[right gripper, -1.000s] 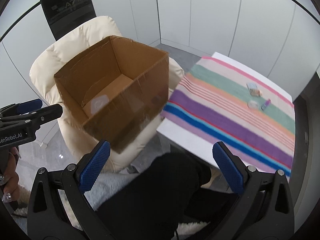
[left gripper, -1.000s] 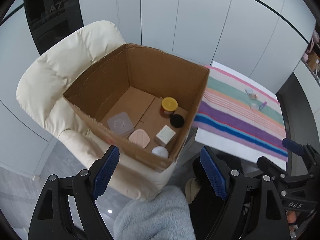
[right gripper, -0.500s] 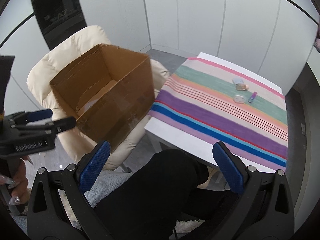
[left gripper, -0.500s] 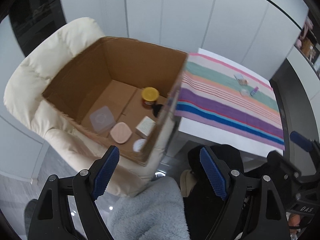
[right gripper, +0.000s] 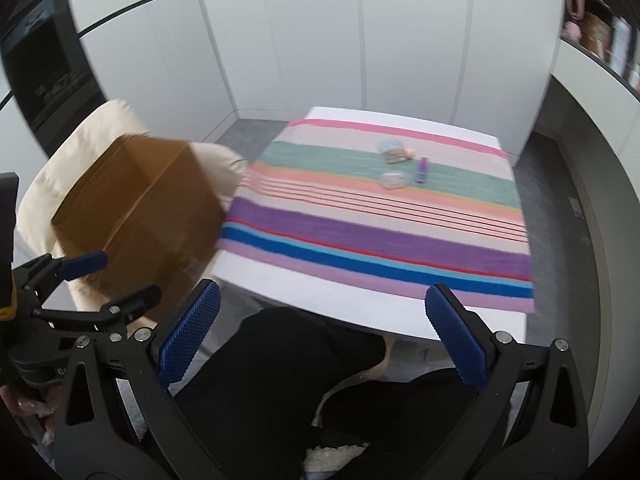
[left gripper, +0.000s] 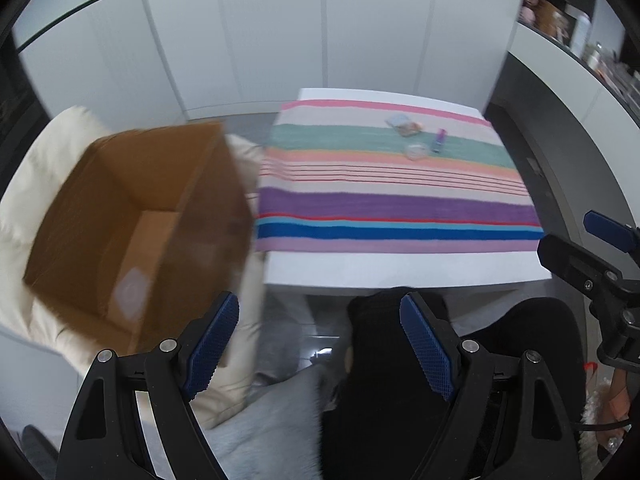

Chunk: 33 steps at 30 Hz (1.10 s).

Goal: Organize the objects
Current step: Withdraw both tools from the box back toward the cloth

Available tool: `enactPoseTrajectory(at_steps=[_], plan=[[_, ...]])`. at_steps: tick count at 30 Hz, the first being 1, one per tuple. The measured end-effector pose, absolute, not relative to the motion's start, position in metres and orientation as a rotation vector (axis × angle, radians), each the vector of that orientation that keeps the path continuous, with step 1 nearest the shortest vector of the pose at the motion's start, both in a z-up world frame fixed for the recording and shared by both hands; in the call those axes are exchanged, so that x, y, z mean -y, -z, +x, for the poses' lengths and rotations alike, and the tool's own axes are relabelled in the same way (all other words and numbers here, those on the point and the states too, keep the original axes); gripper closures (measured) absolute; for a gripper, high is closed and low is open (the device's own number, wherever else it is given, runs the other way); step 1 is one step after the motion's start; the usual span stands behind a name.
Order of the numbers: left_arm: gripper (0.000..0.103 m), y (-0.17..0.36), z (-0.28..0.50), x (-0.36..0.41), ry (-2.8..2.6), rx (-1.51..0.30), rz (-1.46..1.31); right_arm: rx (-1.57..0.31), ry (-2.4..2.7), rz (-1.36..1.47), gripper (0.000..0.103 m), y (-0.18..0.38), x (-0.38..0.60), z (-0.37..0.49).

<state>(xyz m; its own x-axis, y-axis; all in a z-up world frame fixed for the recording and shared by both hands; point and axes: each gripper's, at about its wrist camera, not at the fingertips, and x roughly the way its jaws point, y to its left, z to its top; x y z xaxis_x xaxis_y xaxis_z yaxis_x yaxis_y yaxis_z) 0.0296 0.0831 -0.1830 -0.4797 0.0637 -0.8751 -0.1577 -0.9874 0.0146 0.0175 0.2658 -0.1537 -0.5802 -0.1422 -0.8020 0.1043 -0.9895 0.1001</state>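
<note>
An open cardboard box [left gripper: 136,216] sits on a cream armchair [left gripper: 36,184] left of the table; it also shows in the right wrist view [right gripper: 136,216]. On the striped cloth [left gripper: 384,200] at the table's far side lie a small packet [left gripper: 404,125], a clear round case [left gripper: 417,151] and a purple tube [left gripper: 439,140]; the same tube [right gripper: 422,168] and round case [right gripper: 394,179] show in the right wrist view. My left gripper [left gripper: 320,340] is open and empty above my lap. My right gripper [right gripper: 320,336] is open and empty too.
The white table [right gripper: 320,292] has its near edge just beyond my knees. White cabinet walls [left gripper: 280,32] stand behind. A shelf with items [left gripper: 560,20] is at the far right. The other gripper shows at each view's side.
Both views have swung right, from the box towards the table. The box has slid to the left and its contents are mostly out of sight. Both grippers stay open.
</note>
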Motion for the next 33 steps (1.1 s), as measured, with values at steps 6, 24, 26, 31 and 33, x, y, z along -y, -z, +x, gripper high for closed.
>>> enactPoseTrajectory(at_steps=[6, 24, 26, 31, 33], plan=[[0.019, 0.185, 0.008, -0.135, -2.562, -0.17, -1.455, 0.144, 2.754, 1.402, 0.0, 0.159, -0.321, 0.016], [0.018, 0.241, -0.072, -0.211, -2.512, -0.074, -1.55, 0.305, 2.884, 1.565, 0.0, 0.2, -0.44, -0.005], [0.018, 0.246, -0.08, -0.21, -2.51, -0.072, -1.558, 0.323, 2.877, 1.584, 0.0, 0.208, -0.446, -0.011], [0.018, 0.259, -0.101, -0.205, -2.519, -0.034, -1.579, 0.337, 2.856, 1.627, 0.0, 0.229, -0.45, -0.036], [0.018, 0.266, -0.113, -0.203, -2.521, -0.024, -1.593, 0.307, 2.849, 1.64, 0.0, 0.237, -0.447, -0.051]])
